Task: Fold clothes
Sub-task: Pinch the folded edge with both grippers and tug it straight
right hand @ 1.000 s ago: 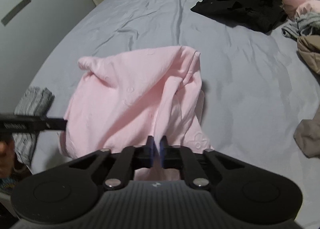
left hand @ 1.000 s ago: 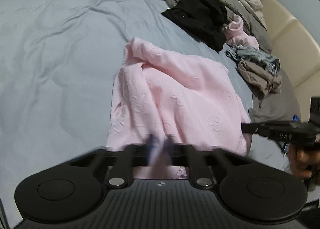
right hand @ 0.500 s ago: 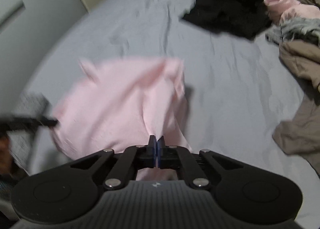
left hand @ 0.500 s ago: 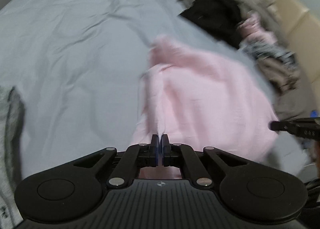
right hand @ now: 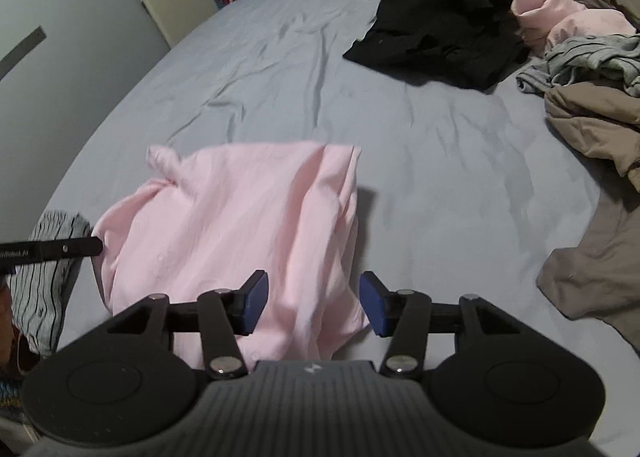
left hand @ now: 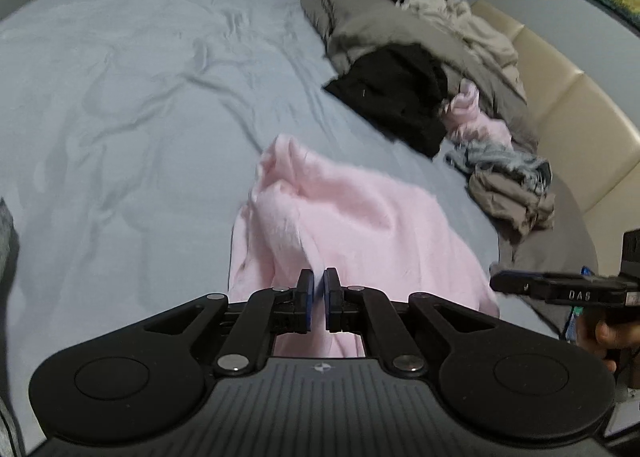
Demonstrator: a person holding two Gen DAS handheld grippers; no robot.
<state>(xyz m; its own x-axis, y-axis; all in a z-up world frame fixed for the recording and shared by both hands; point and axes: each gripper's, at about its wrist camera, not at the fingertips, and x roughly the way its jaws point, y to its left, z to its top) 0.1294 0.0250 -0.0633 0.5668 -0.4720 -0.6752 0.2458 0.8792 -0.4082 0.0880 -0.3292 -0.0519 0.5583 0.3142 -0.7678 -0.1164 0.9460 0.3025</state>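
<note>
On the bed [left hand: 120, 117], the pink garment [left hand: 360, 225] lies at the near edge, rumpled and partly folded over itself, its far corner bunched up at 12 o'clock of its body. In the left wrist view the left tool [left hand: 316, 293] is pinched narrow on a ridge of the pink cloth, which rises in a taut crease to its pads. At 3 o'clock in that view the right tool [left hand: 496, 281] reaches in beside the garment's right edge, a hand [left hand: 604, 337] behind it.

In the right wrist view the right tool [right hand: 314, 307] has its jaws opening; the pink garment [right hand: 240, 225] lies between and beneath them, with neither pad pressing on it. At 9 o'clock the left tool's tip [right hand: 96, 246] meets the garment's left edge, over a striped garment [right hand: 44, 281]. At 1 to 2 o'clock lies a pile of clothes: a black item [right hand: 436, 25], another pink piece [right hand: 560, 13], grey stripes [right hand: 592, 57] and a tan one [right hand: 592, 125].
</note>
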